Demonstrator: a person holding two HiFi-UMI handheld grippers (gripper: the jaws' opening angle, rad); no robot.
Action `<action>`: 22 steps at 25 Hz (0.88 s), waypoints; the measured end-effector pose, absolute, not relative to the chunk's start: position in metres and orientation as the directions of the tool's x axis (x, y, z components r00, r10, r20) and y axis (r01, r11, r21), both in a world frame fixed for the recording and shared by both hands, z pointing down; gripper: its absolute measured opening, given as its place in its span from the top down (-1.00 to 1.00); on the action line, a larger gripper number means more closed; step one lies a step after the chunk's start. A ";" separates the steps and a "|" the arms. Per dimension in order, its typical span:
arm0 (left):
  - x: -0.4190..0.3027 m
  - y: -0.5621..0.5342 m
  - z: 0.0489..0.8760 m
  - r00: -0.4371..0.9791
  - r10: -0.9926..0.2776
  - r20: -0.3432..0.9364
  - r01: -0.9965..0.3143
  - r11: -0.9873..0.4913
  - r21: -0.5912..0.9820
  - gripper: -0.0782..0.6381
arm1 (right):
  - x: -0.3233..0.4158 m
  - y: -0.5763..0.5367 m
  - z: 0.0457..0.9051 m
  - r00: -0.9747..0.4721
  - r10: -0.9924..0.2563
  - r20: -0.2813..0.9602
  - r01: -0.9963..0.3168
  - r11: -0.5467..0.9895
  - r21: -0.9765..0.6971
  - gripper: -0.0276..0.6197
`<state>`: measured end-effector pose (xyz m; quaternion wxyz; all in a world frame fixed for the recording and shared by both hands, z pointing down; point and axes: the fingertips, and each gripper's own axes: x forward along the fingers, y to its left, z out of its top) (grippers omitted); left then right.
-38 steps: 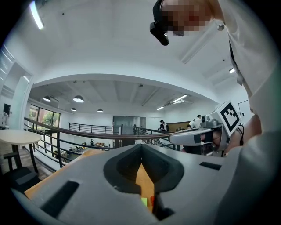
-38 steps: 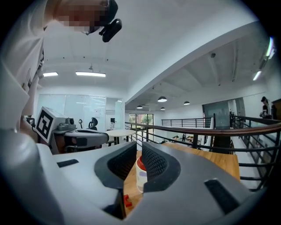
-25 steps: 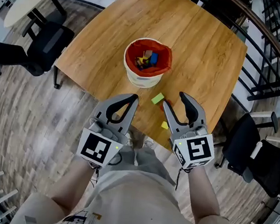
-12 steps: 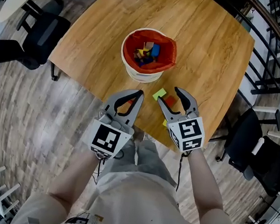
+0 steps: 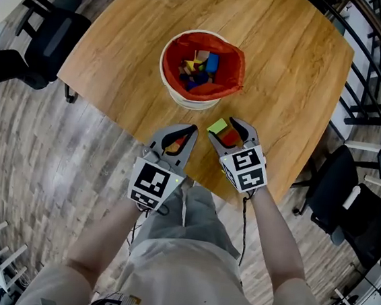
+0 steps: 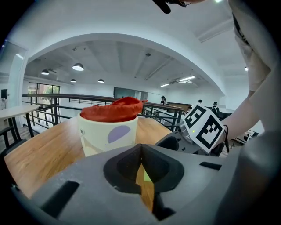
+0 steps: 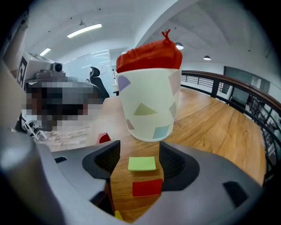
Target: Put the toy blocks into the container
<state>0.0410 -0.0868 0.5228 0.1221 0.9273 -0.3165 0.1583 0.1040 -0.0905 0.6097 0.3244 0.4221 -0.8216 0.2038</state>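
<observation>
Grey left gripper (image 5: 189,129), clenched on nothing, and right gripper (image 5: 225,130), its jaws just opened wide, hang low over the light wooden table (image 5: 274,62) beside the red-lined white container (image 5: 192,101), the right one straddling a loose flat green block (image 7: 142,164) and red block (image 7: 147,187).

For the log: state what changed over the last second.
The left gripper and right gripper came down to the table edge. The right's fingers have just been opening and now straddle the green block and red block, gripping neither. Bucket and blocks stayed put.
</observation>
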 end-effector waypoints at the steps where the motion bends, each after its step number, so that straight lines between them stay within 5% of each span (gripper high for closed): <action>1: 0.042 -0.089 0.530 0.742 -0.549 0.384 -0.632 -0.764 0.130 0.75 | 0.104 -0.090 0.616 -0.425 -0.549 0.720 -0.823 0.565 -0.055 0.12; 22: 0.043 -0.110 0.592 0.717 -0.515 0.469 -0.658 -0.721 0.215 0.75 | 0.104 -0.088 0.688 -0.309 -0.337 0.889 -0.773 0.634 -0.028 0.09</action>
